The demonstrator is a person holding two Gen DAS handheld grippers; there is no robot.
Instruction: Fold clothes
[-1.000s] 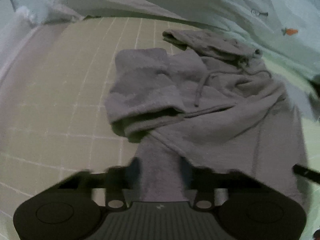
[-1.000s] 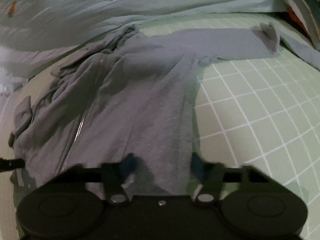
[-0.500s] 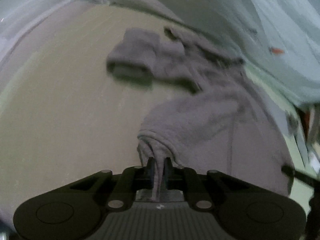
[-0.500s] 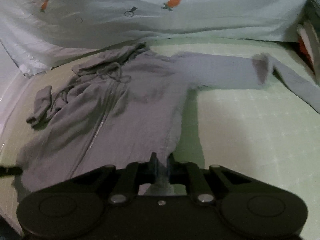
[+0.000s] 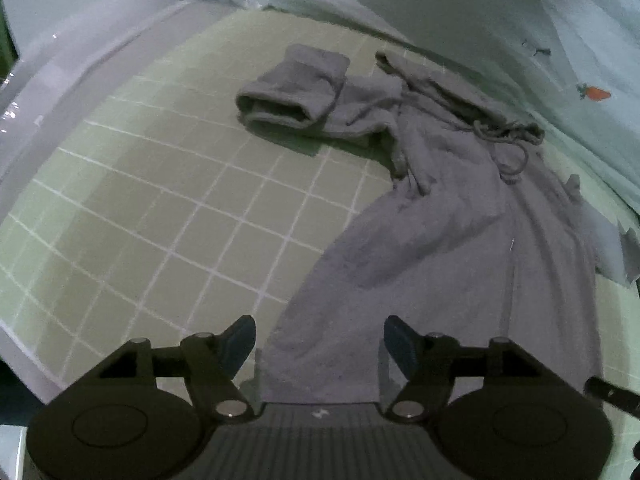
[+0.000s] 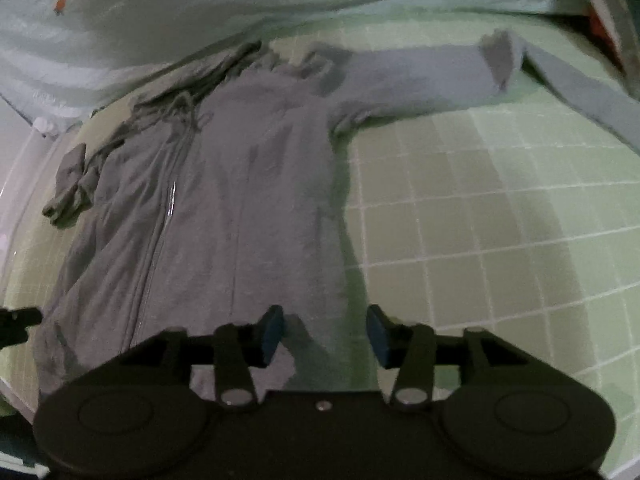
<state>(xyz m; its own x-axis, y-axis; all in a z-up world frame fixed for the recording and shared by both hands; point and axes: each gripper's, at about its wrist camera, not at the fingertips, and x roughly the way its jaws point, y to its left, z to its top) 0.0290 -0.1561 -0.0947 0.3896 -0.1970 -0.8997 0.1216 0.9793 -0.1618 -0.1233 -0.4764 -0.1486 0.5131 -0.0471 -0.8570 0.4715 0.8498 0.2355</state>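
Observation:
A grey zip-up hoodie [image 6: 240, 200] lies spread flat on a green checked bed sheet [image 6: 500, 220], hood toward the far side. In the right wrist view one sleeve [image 6: 420, 76] stretches out to the right and the zipper [image 6: 160, 232] runs down the front. In the left wrist view the hoodie [image 5: 460, 240] shows with its other sleeve [image 5: 296, 88] bunched at the far left. My left gripper [image 5: 319, 338] is open over the hem's left corner. My right gripper [image 6: 325, 332] is open over the hem's right corner. Neither holds cloth.
A pale blue duvet [image 6: 200, 8] with small carrot prints lies bunched along the far side of the bed. The bed's left edge [image 5: 60, 80] drops off beside a pale surface. Another grey garment strip [image 6: 592, 100] lies at the far right.
Both grippers were shut on the hoodie's hem half a second ago, pulling it toward me; now both have opened and let go, and the hoodie lies flatter and straighter.

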